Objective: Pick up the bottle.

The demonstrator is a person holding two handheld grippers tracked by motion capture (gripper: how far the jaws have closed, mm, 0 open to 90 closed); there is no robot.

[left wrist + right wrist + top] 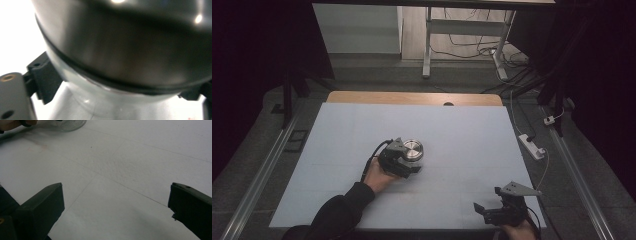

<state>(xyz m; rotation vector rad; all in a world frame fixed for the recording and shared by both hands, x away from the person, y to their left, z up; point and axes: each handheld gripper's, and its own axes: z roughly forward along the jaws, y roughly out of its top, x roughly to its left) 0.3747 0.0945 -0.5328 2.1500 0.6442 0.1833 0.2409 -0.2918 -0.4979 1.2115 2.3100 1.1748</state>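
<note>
One round container [413, 150] with a shiny metal lid sits on the table [462, 150], a little left of the middle. Two grippers are in the scene, one in each of the person's hands. The left gripper [408, 161] is at the container's near side, held by a hand in a dark sleeve that comes in from the bottom edge of the high view. In the left gripper view the container [120, 62] looms very close: a dark, reflective lid above a clear or pale lower part, with a black jaw showing at either side of that lower part. The jaws look set against its sides, so the left gripper appears to grip the container, though the contact itself is hard to see at such close range.

The right gripper [487, 207] rests near the table's near right corner, well apart from the container, with one grey three-cornered plate on top. In the right gripper view its two black jaws stand wide apart with only bare tabletop [120, 170] between them; it holds nothing. At the top left of that view, part of the container's clear base [72, 123] shows.

One white sheet covers the table, with a strip of wood left bare at the far edge. Beyond it stand two white desk legs [428, 45] amid loose cables on a grey floor. One white power strip [532, 146] lies on the floor to the table's right. Two metal rails run along the floor, one on each side. The room around is dark.
</note>
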